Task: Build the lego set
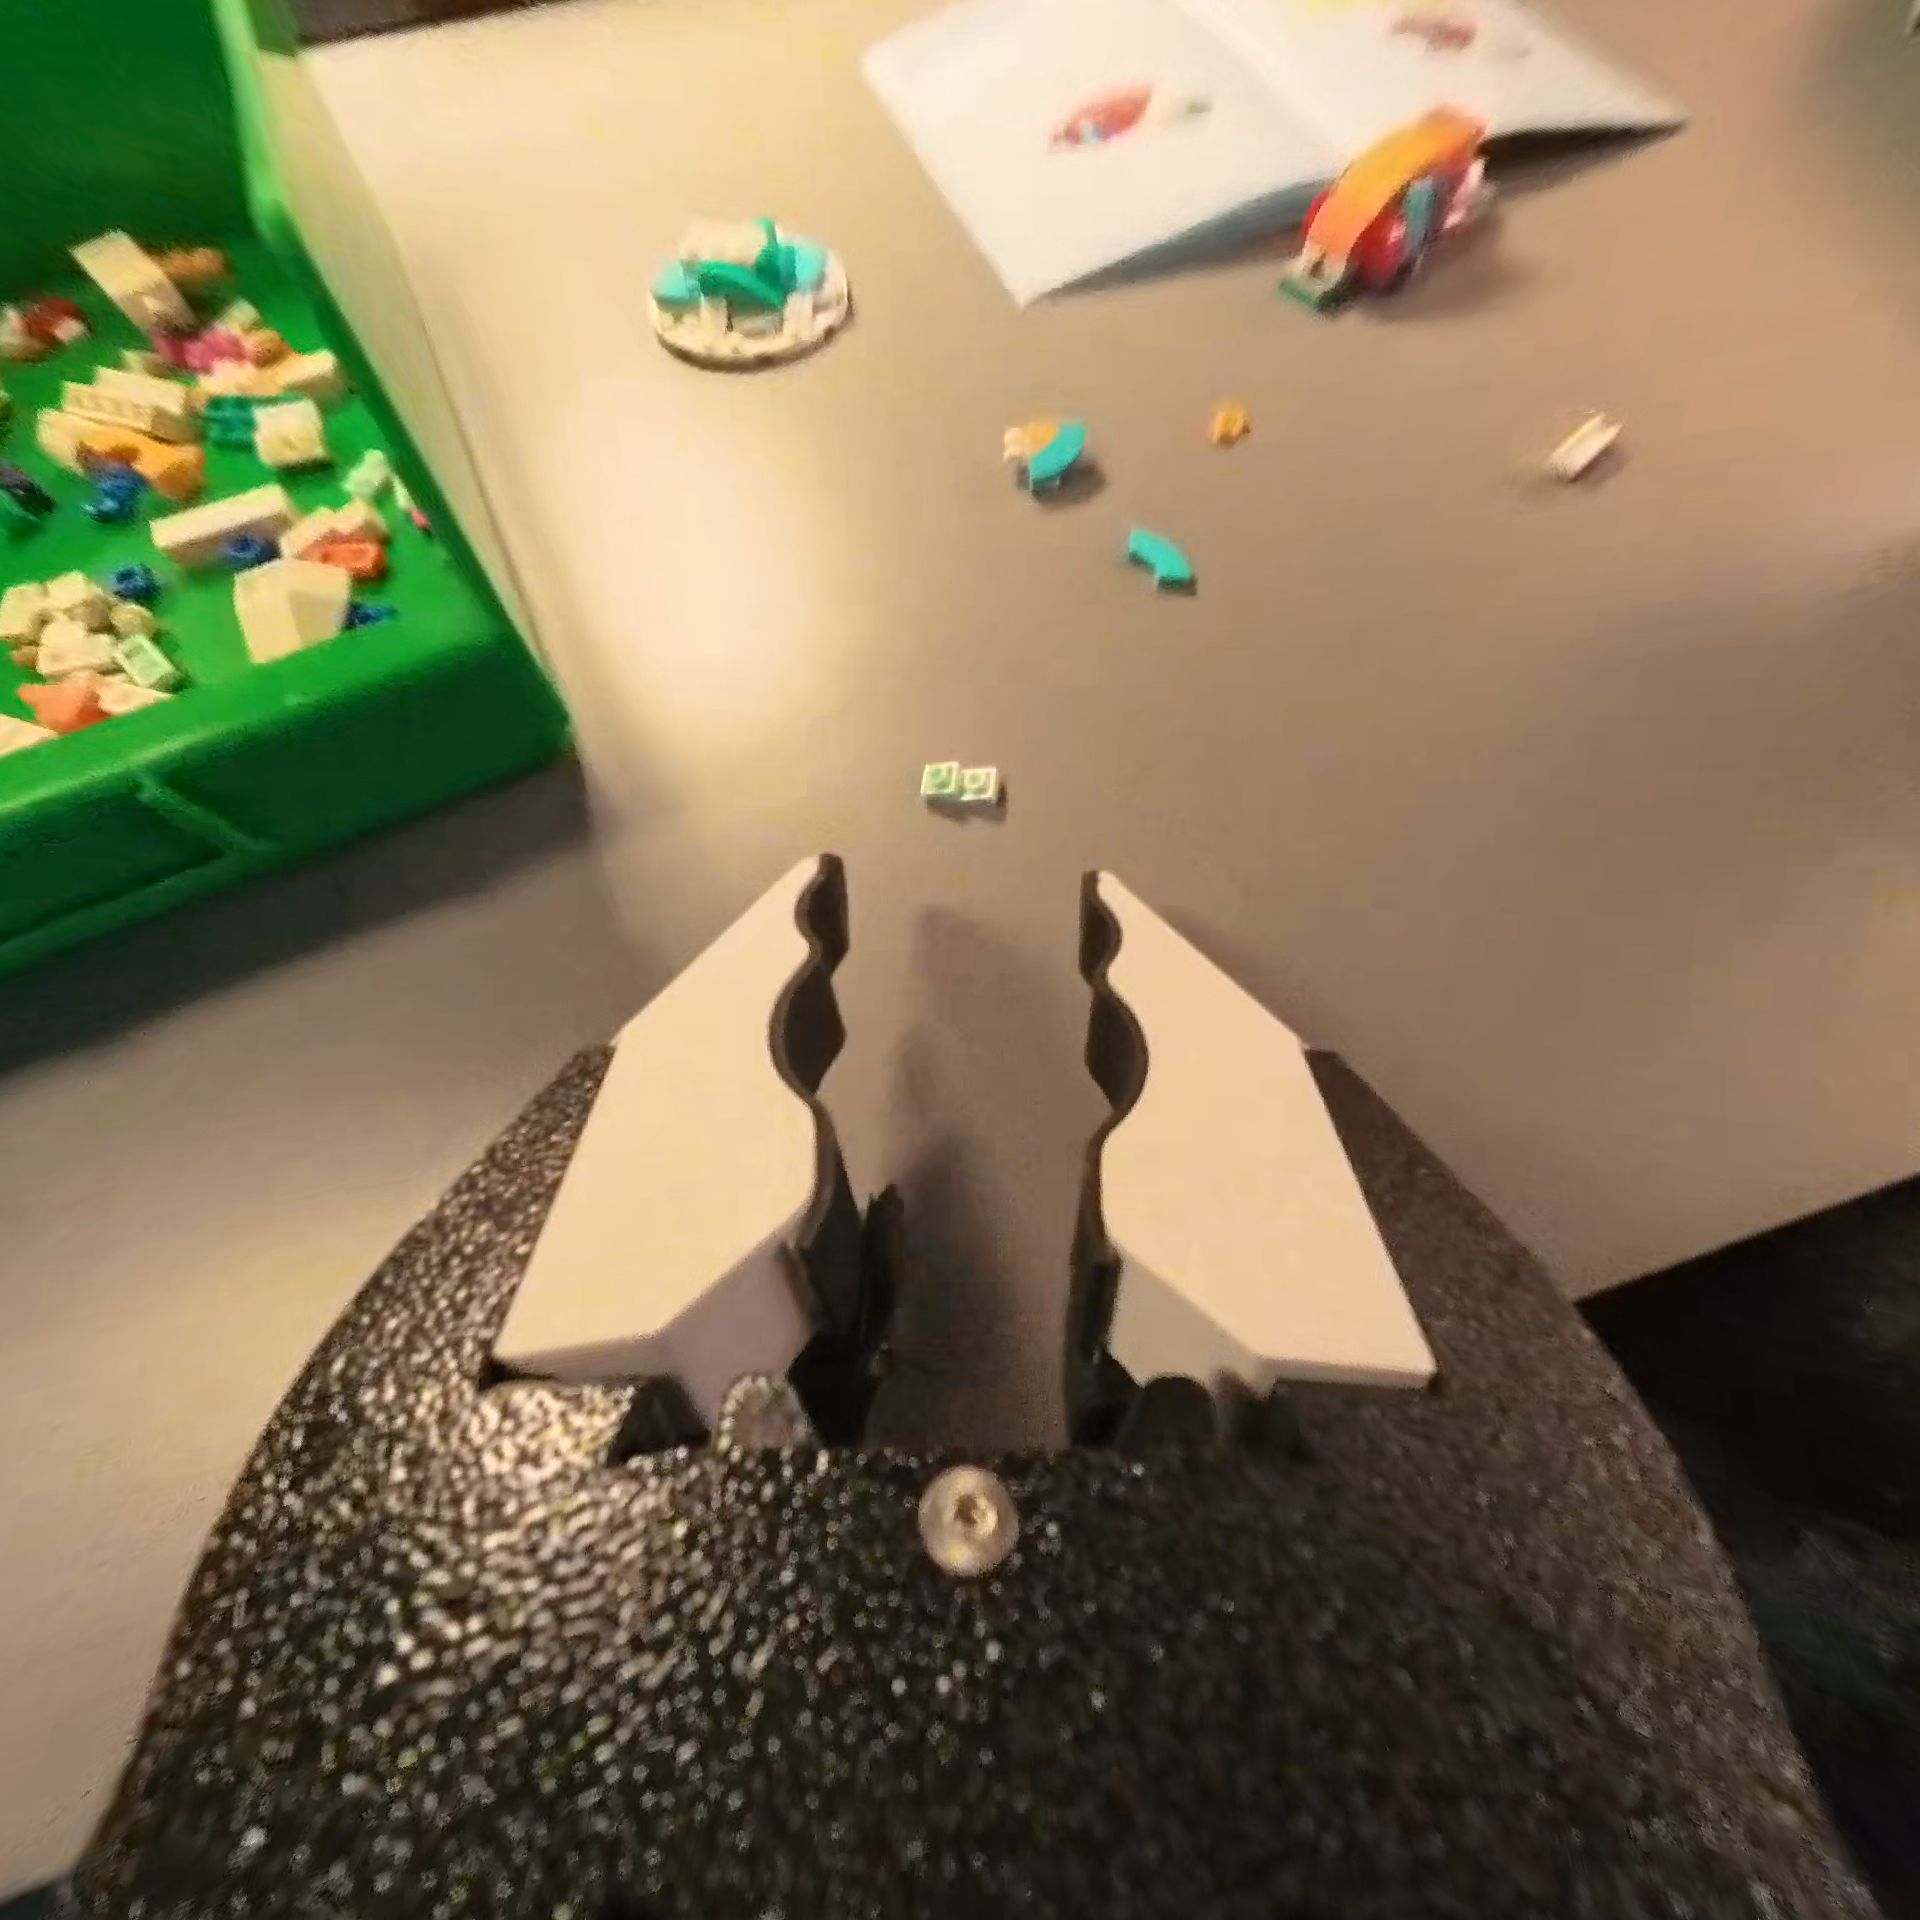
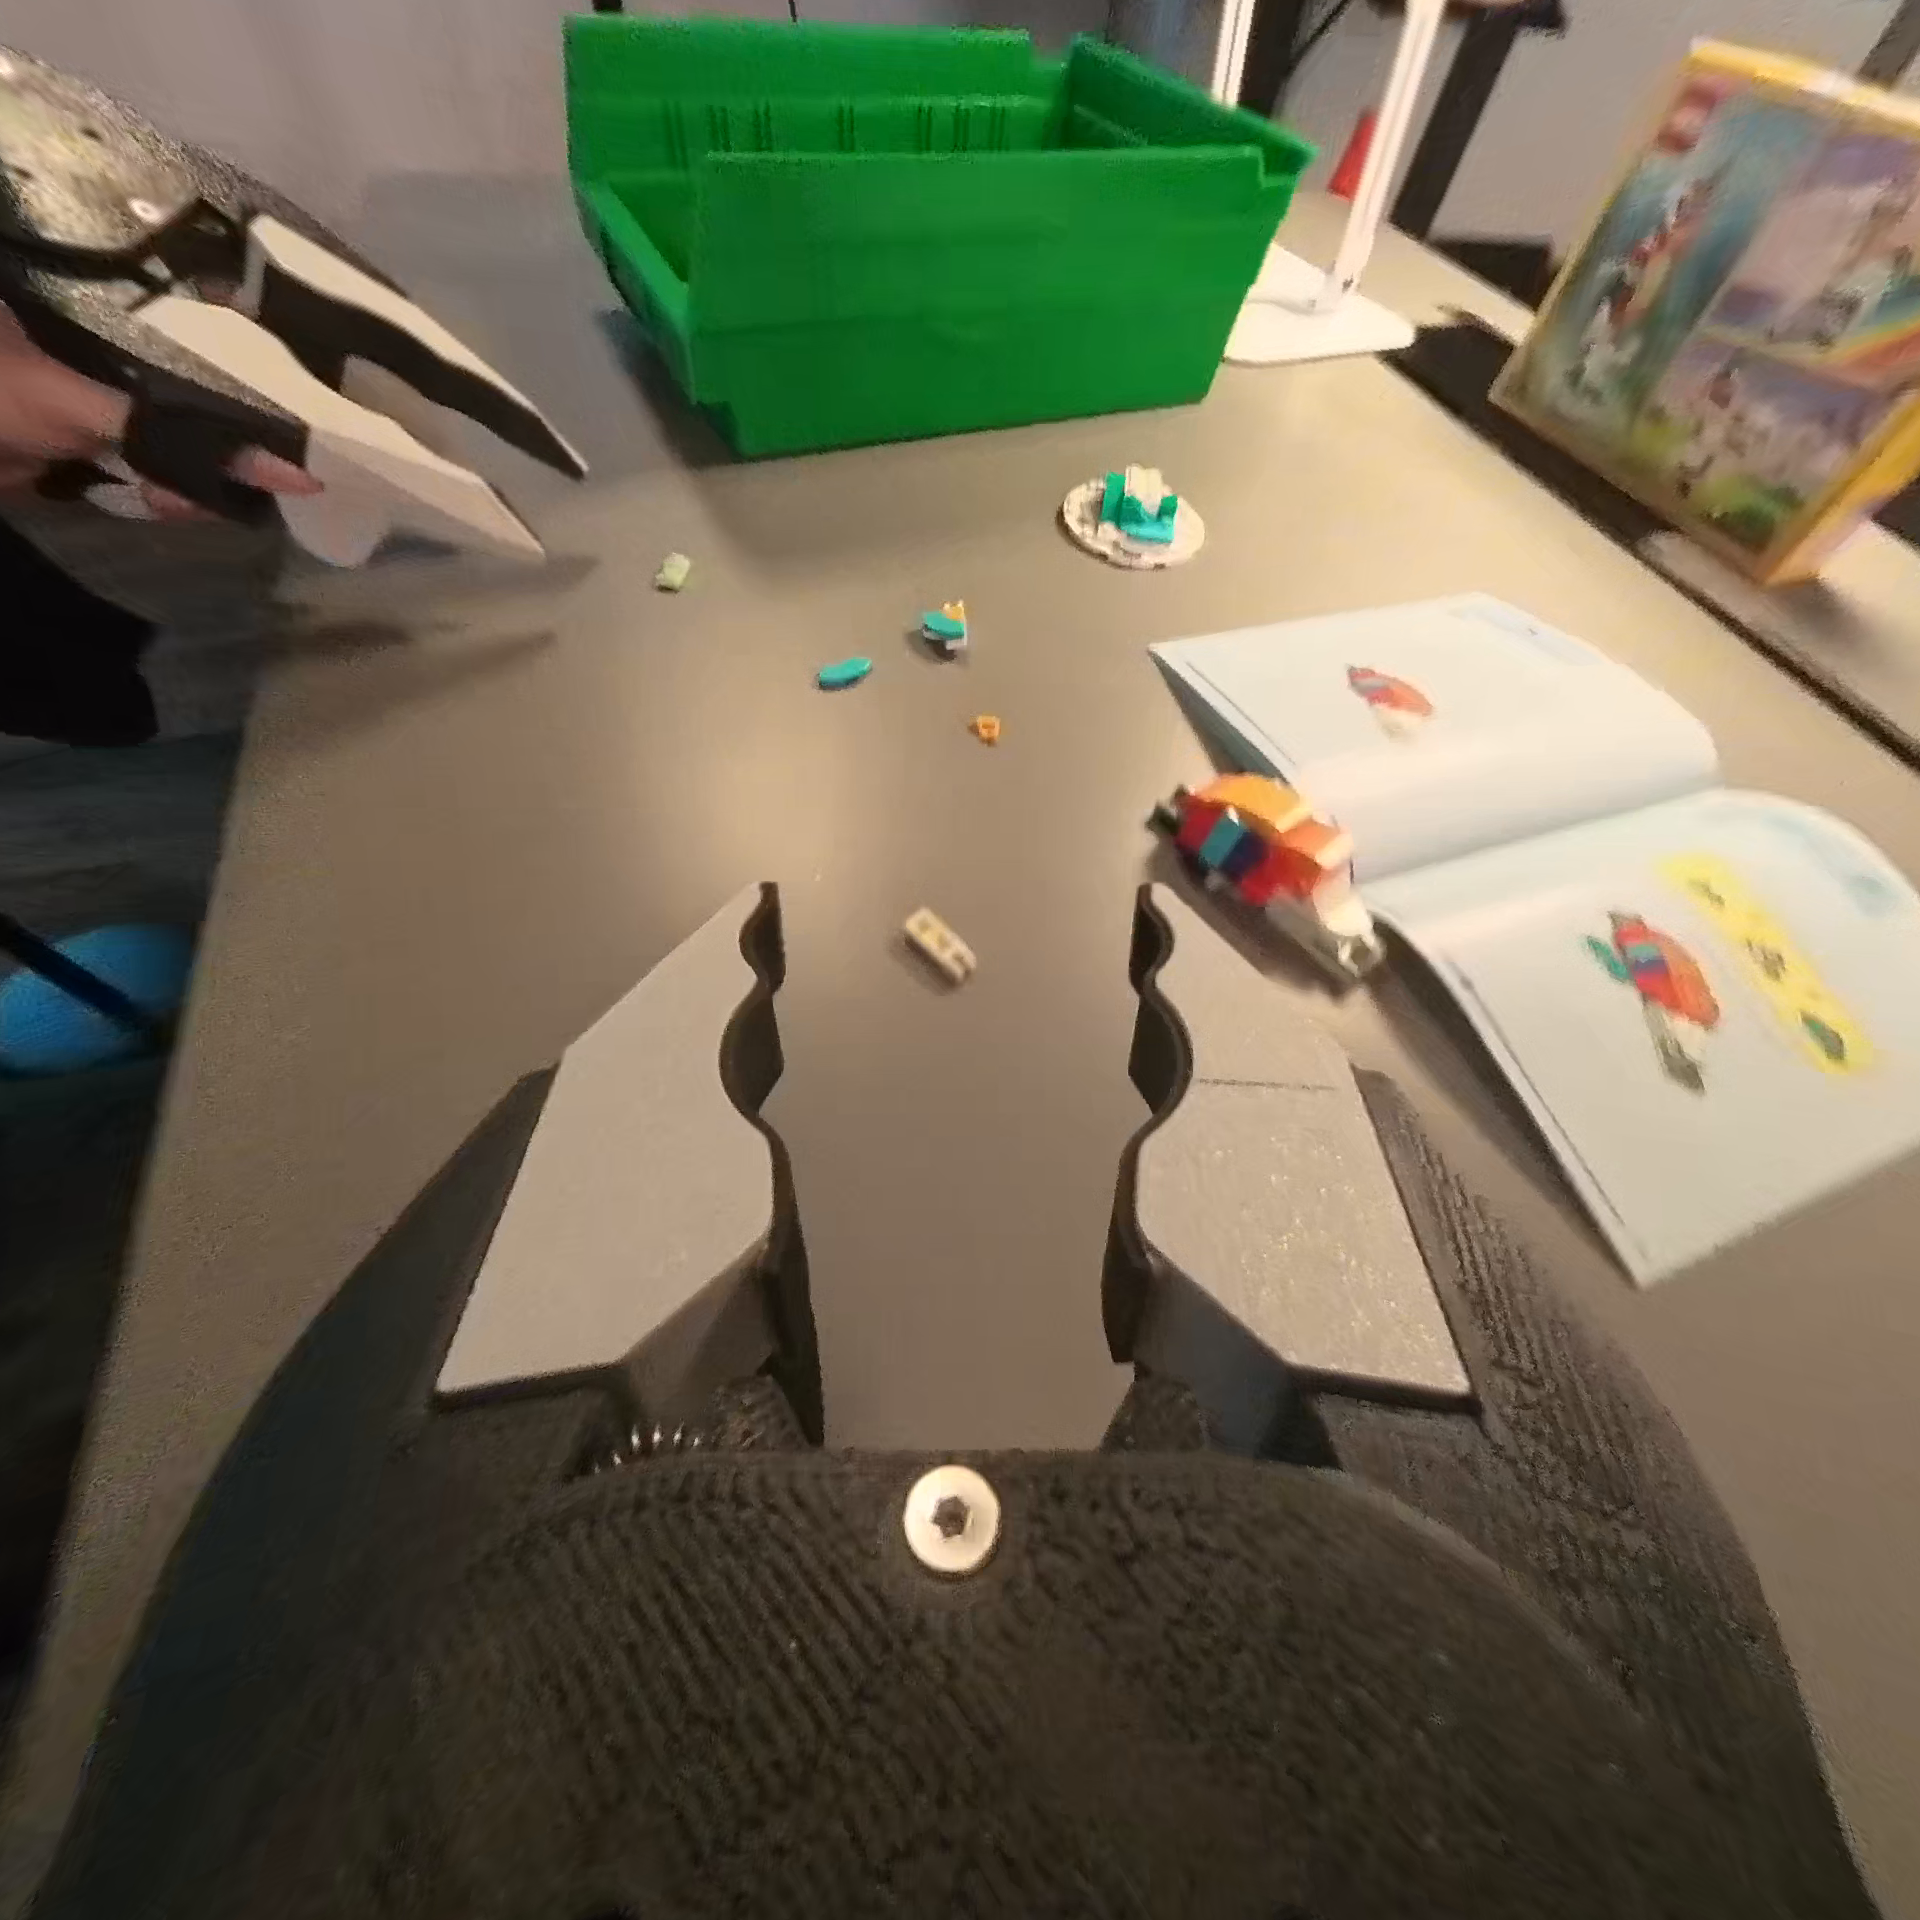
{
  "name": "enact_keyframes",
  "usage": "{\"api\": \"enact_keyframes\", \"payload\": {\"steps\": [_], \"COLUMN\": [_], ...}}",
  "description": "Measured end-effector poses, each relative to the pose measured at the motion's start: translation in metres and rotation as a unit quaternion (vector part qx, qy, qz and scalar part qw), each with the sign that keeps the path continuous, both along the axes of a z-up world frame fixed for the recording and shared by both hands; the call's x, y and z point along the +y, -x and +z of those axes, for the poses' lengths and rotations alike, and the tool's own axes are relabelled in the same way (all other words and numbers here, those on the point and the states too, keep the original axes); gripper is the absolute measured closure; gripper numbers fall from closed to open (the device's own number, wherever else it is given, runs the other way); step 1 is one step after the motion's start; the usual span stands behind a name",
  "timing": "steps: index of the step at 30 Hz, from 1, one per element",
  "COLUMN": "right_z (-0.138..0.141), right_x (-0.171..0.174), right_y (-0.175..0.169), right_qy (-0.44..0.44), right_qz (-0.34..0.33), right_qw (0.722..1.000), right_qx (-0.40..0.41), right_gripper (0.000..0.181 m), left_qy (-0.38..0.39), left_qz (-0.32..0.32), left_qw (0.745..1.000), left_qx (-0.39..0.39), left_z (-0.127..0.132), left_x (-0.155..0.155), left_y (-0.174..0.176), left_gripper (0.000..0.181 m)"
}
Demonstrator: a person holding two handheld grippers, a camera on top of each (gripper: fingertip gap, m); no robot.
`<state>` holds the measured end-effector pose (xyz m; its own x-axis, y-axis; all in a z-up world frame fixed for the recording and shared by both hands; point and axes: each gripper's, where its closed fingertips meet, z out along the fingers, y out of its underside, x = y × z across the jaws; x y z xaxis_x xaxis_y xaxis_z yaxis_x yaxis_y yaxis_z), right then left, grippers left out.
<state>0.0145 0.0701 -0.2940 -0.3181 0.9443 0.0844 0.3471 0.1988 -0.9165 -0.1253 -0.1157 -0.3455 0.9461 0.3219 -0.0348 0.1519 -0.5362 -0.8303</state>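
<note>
Status, big to small. Worktop (image 2: 540, 935) carries everything.

Green bin (image 2: 935, 291) at 12 o'clock in the right wrist view. In the left wrist view it sits at 9–10 o'clock, with plenty of loose bricks (image 1: 197, 499) inside. My read: a lot of parts unused, build nowhere near complete.

Set box (image 2: 1725, 312) stands at 1–2 o'clock in the right view. Instruction booklet (image 2: 1558, 883) lies open at 3 o'clock.

Done so far, as I judge it: one multicoloured sub-build (image 2: 1268, 862) in red, orange and blue, touching the booklet's near edge, and a round white base with teal parts (image 2: 1135, 516) at 12–1 o'clock, near the bin. Neither looks finished; blur hides detail.

Loose on the worktop, well apart from each other:
- small teal-and-orange cluster (image 2: 943, 628)
- teal curved piece (image 2: 844, 672)
- tiny orange piece (image 2: 987, 727)
- pale green plate (image 1: 960, 782), just ahead of my left tips at 12 o'clock
- small tan plate (image 2: 938, 944), at 12 o'clock ahead of the right tips

Left gripper (image 1: 956, 873): fingers apart, holding nothing. Right gripper (image 2: 956, 899): fingers wide apart, holding nothing.

Step in hand, I'd guess: pick up a small plate each side, then attach to a sub-build. Risk: thin plates lying flat, hard to pinch.
</note>
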Motion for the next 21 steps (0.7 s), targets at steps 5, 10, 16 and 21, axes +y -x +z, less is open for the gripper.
{"api": "enact_keyframes", "payload": {"steps": [5, 10, 16, 21], "right_z": [-0.001, 0.008, 0.02, 0.028], "right_x": [0.002, 0.009, 0.026, 0.027], "right_y": [0.047, 0.052, 0.035, 0.03], "right_qy": [-0.02, -0.019, -0.059, -0.069], "right_qz": [0.009, 0.079, 0.064, 0.041], "right_qw": [0.997, 0.989, 0.978, 0.97], "right_qx": [0.07, 0.124, 0.191, 0.229], "right_gripper": [0.116, 0.134, 0.14, 0.138], "left_qy": [0.019, 0.019, -0.045, 0.021], "left_qz": [-0.031, -0.102, -0.149, -0.287], "left_qw": [0.999, 0.993, 0.988, 0.957], "left_qx": [-0.025, -0.055, -0.012, 0.043], "left_z": [-0.013, -0.009, 0.01, 0.016], "left_x": [0.014, 0.025, 0.036, 0.027], "left_y": [0.005, 0.001, 0.001, -0.008], "left_gripper": [0.137, 0.134, 0.099, 0.122]}}
